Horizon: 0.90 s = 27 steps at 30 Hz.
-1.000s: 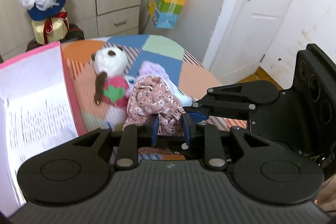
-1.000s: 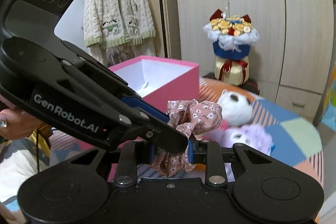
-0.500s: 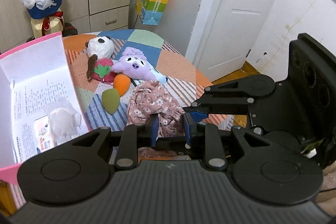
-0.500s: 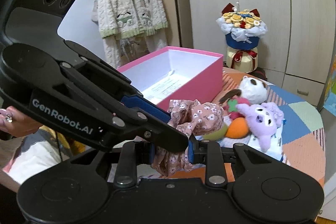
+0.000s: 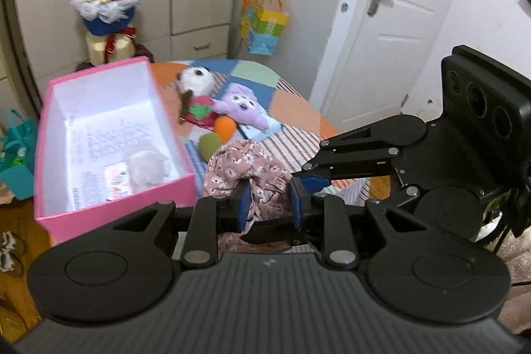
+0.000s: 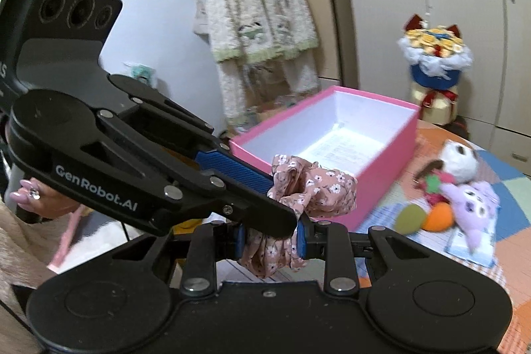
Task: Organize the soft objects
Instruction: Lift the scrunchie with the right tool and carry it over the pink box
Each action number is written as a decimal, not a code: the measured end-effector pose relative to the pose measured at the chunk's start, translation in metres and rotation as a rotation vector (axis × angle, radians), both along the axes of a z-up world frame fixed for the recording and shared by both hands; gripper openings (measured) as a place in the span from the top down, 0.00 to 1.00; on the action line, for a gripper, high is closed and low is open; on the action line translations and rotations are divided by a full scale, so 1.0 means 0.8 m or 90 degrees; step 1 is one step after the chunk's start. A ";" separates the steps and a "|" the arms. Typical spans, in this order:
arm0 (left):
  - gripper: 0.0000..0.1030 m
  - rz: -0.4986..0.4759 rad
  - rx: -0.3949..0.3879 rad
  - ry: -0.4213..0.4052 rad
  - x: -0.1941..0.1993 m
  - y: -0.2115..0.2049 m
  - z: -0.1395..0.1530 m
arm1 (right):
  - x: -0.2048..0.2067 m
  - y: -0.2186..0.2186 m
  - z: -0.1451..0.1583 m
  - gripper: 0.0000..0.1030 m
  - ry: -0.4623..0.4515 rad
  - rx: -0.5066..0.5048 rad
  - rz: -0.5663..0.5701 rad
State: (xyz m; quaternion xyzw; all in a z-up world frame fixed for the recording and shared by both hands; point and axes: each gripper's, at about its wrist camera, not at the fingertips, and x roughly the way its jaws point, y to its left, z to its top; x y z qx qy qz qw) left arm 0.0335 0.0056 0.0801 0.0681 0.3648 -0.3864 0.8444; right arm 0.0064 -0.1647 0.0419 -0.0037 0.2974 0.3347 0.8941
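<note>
— Item one, what are both tongs gripping?

— The floral scrunchie point(image 5: 252, 168), pink with small white flowers. The left tongs point(image 5: 269, 200) are pinching one part of it between the blue pads; the right tongs point(image 6: 270, 236) are pinching another part. It is hanging between the two, clear of the worktop point(image 5: 298, 111), just beside the near corner of the pink box point(image 5: 109, 208).

— Item two, the box?

— Open, white inside, sitting on the left side of the worktop. A pale fluffy thing point(image 5: 146, 166) is lying in its near end on some printed paper; it is too blurred for me to name.

— Item three, loose soft things?

— Lying on the patchwork cloth to the right of the box: a white plush with a dark ear point(image 5: 195, 80), a purple plush point(image 5: 244, 106) touching it, an orange sponge point(image 5: 224, 126) and a green sponge point(image 5: 209, 145) side by side in front of them.

— Anything else standing about?

— A flower bouquet point(image 6: 434, 55) beyond the box, a knitted cardigan point(image 6: 255, 5) hanging on a rail, a paper bag point(image 5: 264, 22) hanging by the white door point(image 5: 391, 32). A hand point(image 6: 36, 198) is holding the left tool.
</note>
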 end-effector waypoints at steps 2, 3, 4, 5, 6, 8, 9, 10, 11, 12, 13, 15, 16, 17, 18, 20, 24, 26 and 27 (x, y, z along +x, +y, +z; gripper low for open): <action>0.77 0.016 -0.008 -0.008 0.002 0.012 0.009 | 0.006 0.006 0.006 0.68 0.003 0.016 0.012; 0.77 0.025 -0.014 -0.008 0.005 0.017 0.012 | 0.010 0.008 0.009 0.68 0.005 0.027 0.016; 0.77 0.036 -0.020 -0.011 0.010 0.021 0.016 | 0.015 0.011 0.012 0.68 0.006 0.036 0.019; 0.77 0.041 -0.022 -0.019 0.014 0.025 0.020 | 0.022 0.014 0.016 0.68 0.005 0.044 0.021; 0.77 0.047 -0.022 -0.026 0.019 0.027 0.023 | 0.027 0.016 0.018 0.68 0.004 0.050 0.023; 0.77 0.060 -0.029 -0.036 0.034 0.033 0.028 | 0.045 0.021 0.024 0.68 0.002 0.059 0.025; 0.77 0.064 -0.033 -0.038 0.043 0.036 0.030 | 0.053 0.023 0.027 0.68 0.001 0.061 0.024; 0.77 0.072 -0.039 -0.039 0.056 0.039 0.032 | 0.064 0.025 0.029 0.68 0.001 0.061 0.023; 0.77 0.078 -0.045 -0.040 0.069 0.041 0.032 | 0.075 0.027 0.031 0.68 0.000 0.062 0.021; 0.77 0.084 -0.050 -0.041 0.082 0.044 0.031 | 0.090 0.029 0.031 0.68 -0.001 0.062 0.019; 0.77 0.092 -0.056 -0.042 0.099 0.046 0.028 | 0.104 0.030 0.031 0.68 -0.001 0.062 0.016; 0.77 0.108 -0.068 -0.037 0.132 0.050 0.020 | 0.137 0.034 0.027 0.68 0.005 0.062 0.009; 0.77 0.119 -0.076 -0.033 0.152 0.051 0.014 | 0.153 0.035 0.024 0.68 0.009 0.061 0.005; 0.77 0.127 -0.081 -0.029 0.169 0.052 0.008 | 0.173 0.037 0.019 0.68 0.013 0.058 0.002; 0.77 0.136 -0.087 -0.024 0.186 0.053 0.001 | 0.191 0.039 0.015 0.68 0.016 0.052 -0.001; 0.77 0.155 -0.100 -0.004 0.223 0.054 -0.016 | 0.226 0.041 0.004 0.68 0.030 0.044 -0.007; 0.77 0.182 -0.115 0.039 0.282 0.054 -0.053 | 0.283 0.049 -0.016 0.68 0.052 -0.003 -0.006; 0.77 0.192 -0.114 0.056 0.304 0.052 -0.069 | 0.304 0.054 -0.026 0.68 0.058 -0.033 -0.001; 0.77 0.196 -0.113 0.063 0.313 0.051 -0.076 | 0.313 0.057 -0.031 0.68 0.056 -0.053 0.003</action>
